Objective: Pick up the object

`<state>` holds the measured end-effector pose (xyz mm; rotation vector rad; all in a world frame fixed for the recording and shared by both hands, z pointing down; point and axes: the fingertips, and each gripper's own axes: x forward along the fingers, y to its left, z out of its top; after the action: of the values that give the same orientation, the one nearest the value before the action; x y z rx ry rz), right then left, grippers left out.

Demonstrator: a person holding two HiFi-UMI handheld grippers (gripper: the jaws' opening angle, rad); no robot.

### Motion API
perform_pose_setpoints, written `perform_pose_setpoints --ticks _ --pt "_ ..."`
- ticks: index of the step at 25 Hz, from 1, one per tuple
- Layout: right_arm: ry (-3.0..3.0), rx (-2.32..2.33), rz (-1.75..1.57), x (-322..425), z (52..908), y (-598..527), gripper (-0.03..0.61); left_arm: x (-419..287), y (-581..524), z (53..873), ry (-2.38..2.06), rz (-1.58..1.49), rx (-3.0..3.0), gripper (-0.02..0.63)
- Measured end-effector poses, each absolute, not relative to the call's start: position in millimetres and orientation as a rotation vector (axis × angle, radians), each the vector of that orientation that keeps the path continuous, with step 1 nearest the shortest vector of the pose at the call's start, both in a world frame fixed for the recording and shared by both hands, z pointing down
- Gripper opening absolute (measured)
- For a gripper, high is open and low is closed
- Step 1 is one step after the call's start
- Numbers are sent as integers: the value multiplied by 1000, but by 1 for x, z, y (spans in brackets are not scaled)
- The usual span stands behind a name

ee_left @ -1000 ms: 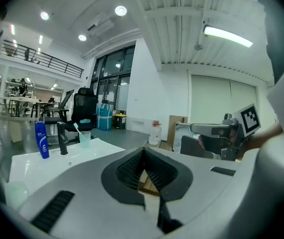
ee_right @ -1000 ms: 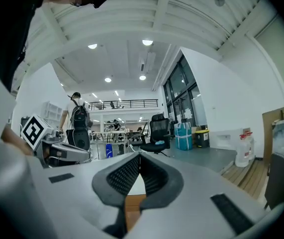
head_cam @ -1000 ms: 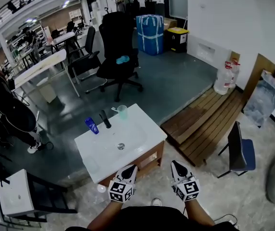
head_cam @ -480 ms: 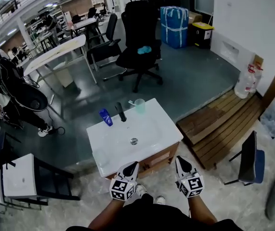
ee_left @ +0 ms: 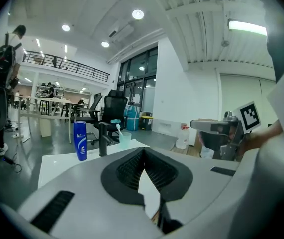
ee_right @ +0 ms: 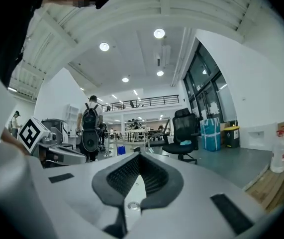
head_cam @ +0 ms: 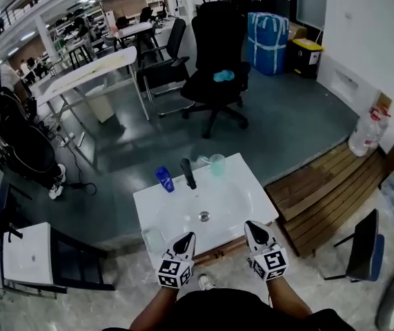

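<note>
A white sink cabinet [head_cam: 176,209] stands in front of me in the head view. At its far edge are a blue bottle [head_cam: 163,179], a black faucet [head_cam: 188,173] and a pale green cup [head_cam: 217,163] with a toothbrush in it. My left gripper [head_cam: 186,236] and right gripper [head_cam: 250,225] hover side by side over the cabinet's near edge, both shut and holding nothing. The left gripper view looks past the shut left gripper [ee_left: 142,153] to the blue bottle [ee_left: 80,141], the faucet [ee_left: 102,146] and the cup [ee_left: 124,140] on the white top. The right gripper [ee_right: 141,158] points over the sink toward the office.
A black office chair [head_cam: 217,67] stands beyond the sink. A wooden platform [head_cam: 321,185] with a water jug [head_cam: 366,131] lies to the right, and a dark blue chair [head_cam: 366,247] near right. A white side table [head_cam: 24,254] and a person with a backpack [head_cam: 17,136] are at the left.
The sink cabinet has come nearer and more central in the head view. Both grippers now reach over its near edge. Their jaws have stayed shut.
</note>
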<state>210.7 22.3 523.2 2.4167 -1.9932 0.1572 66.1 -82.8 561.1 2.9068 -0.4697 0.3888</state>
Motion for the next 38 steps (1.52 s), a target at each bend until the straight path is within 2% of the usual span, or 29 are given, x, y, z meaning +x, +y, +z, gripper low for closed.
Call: perform_pose_setpoints --ticks 7,16,38 --pt "-2042 2373 131 211 520 -36 18 66 -133 554 -521 340 2900 18" --pt "-2153 2236 118 176 523 -95 18 40 -181 551 -654 280 2876 18" --pt "-2460 1809 227 147 543 -157 18 7 -183 574 -1027 309 2671 18"
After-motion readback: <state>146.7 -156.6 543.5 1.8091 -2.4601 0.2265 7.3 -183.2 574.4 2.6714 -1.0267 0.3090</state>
